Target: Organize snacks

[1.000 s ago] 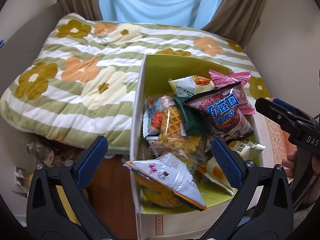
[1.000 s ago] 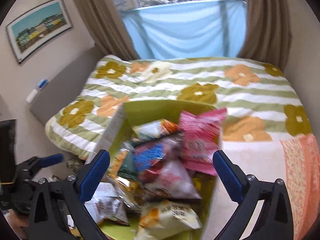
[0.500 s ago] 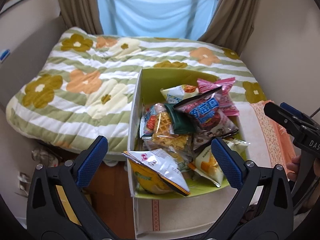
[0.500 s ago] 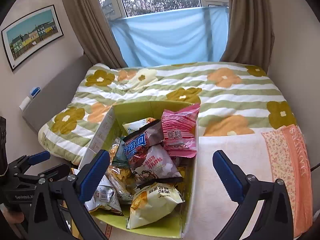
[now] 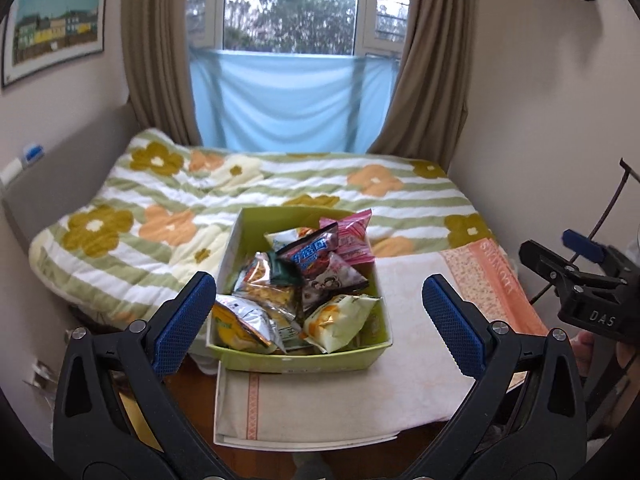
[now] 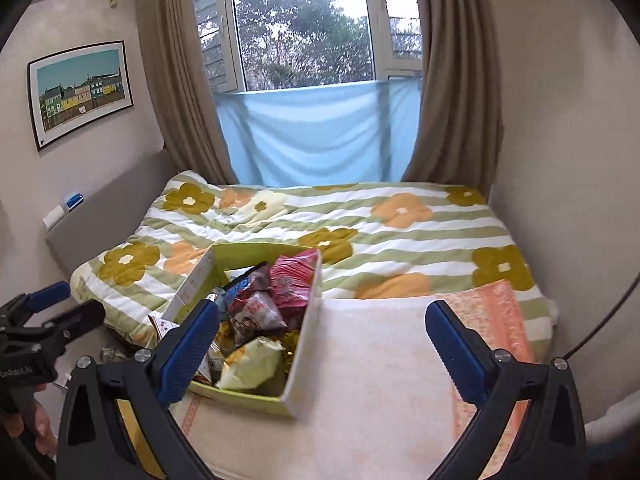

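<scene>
Standing at the foot of the bed (image 5: 280,184), I see one lime-green box (image 5: 376,312) sitting on a pale towel (image 5: 416,360) at the near edge of the mattress, heaped with snack packets. I can count at least seven in the left view: one pink packet (image 5: 352,236) leaning at the far right corner, one dark packet with blue lettering (image 5: 312,250), one dark green one (image 5: 284,272), one clear bag of golden waffle-like pieces (image 5: 268,294), one silvery yellow bag (image 5: 240,320) hanging over the near left rim, one pale yellow-green bag (image 5: 340,316) at the near right, and one partly hidden behind; more may lie underneath. Two tools are held back from the box: the left tool (image 5: 316,316) has its blue pads spread wide and grips nothing, and the right tool (image 6: 320,344) is likewise spread and empty. Two brown curtains (image 6: 180,80) frame the one window (image 6: 304,32).
</scene>
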A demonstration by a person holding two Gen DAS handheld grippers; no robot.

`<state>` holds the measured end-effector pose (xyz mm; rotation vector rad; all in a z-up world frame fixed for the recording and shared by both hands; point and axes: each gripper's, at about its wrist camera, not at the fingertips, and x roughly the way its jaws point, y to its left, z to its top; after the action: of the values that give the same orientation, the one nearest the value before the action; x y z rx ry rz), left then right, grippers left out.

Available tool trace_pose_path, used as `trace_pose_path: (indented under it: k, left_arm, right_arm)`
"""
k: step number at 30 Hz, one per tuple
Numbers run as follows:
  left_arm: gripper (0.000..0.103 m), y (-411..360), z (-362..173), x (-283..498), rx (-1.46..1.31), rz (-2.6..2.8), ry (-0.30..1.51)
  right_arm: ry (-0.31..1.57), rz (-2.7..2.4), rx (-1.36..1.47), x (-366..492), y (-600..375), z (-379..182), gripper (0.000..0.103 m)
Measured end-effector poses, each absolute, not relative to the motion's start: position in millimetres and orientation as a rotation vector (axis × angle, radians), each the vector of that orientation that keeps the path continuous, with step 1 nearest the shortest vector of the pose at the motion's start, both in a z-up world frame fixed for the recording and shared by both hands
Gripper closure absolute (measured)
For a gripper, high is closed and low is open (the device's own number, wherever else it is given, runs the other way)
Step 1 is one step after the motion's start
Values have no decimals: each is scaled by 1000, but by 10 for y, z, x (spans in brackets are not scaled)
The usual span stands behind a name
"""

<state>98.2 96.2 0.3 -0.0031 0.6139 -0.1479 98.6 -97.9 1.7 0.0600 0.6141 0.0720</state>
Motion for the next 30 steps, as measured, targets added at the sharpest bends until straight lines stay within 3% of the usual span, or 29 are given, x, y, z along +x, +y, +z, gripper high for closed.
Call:
trace_pose_path:
  k: [12,30]
  left_arm:
    - [1,630,-46,235,1,-133,550]
    - [1,612,5,-17,-36,-147,507]
  right_arm:
    - [542,-38,-12,23,-1316,122,1]
    - [523,-49,16,-239,-1427,102,1]
